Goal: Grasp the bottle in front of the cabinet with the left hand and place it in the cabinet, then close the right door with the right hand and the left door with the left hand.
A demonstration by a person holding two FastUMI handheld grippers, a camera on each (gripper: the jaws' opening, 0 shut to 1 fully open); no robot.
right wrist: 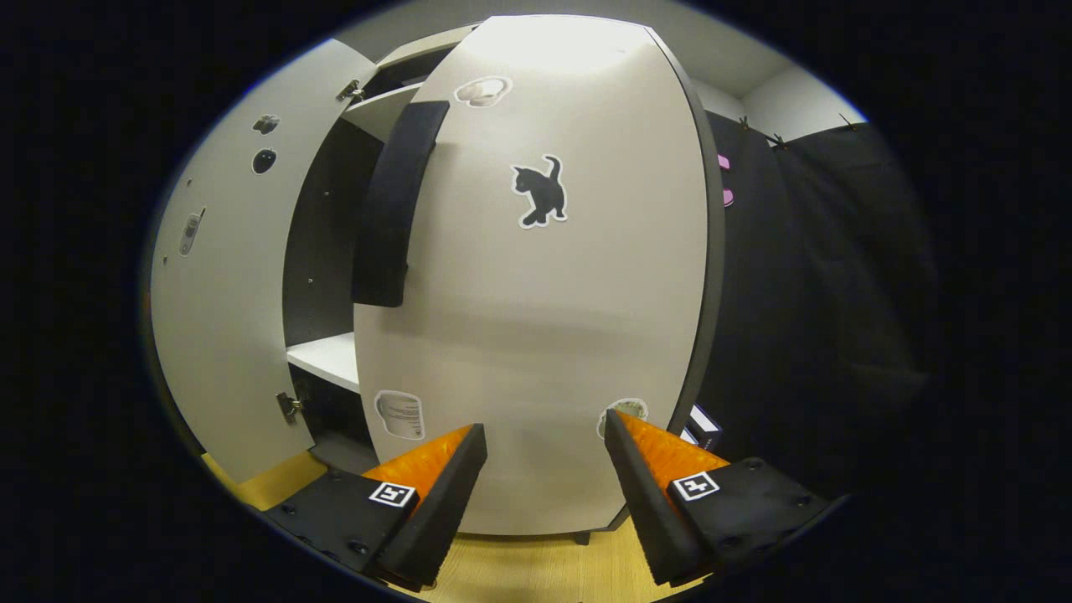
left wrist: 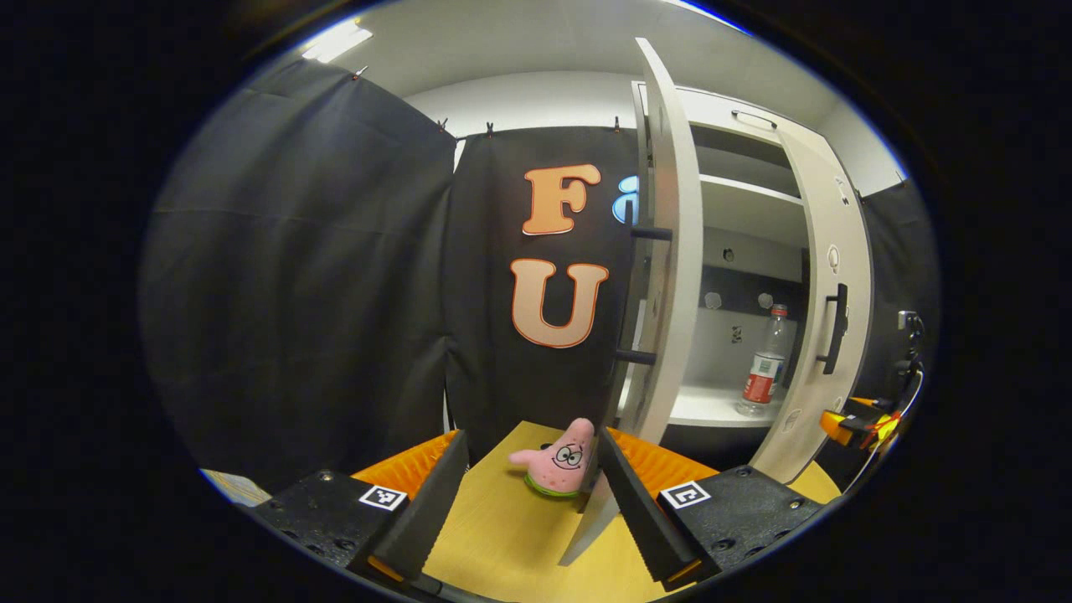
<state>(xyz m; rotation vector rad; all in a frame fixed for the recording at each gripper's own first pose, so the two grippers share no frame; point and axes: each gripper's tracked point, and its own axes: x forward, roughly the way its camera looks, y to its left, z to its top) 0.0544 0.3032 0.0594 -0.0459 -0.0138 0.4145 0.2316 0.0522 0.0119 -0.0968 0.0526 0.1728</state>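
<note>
Spread wide at the bottom of the left gripper view, my left tongs (left wrist: 529,490) hold nothing, hovering over the yellow tabletop (left wrist: 502,536). Between their tips, a little farther off, I see a pink star-shaped plush toy (left wrist: 559,466) lying on the wood, just beside the lower edge of the left door (left wrist: 666,276), which stands open edge-on to me at mid-frame. Past that edge, in the right half of the frame, the cabinet (left wrist: 737,209) is open: the bottle (left wrist: 764,368) stands upright on the white lower shelf, with a red label, and an upper shelf runs above it. The right door (left wrist: 825,335) with its dark handle hangs partly open at the far right of that view.

From the right gripper view I get the other side: my right tongs (right wrist: 544,481) are also spread and empty, low in the frame, close to the outer face of the right door (right wrist: 536,293). That face carries a black cat sticker (right wrist: 540,193) at upper centre and a dark handle (right wrist: 394,201) at upper left. Left of it, through the gap, I see a strip of the white shelf; the bottle is hidden from here.
</note>
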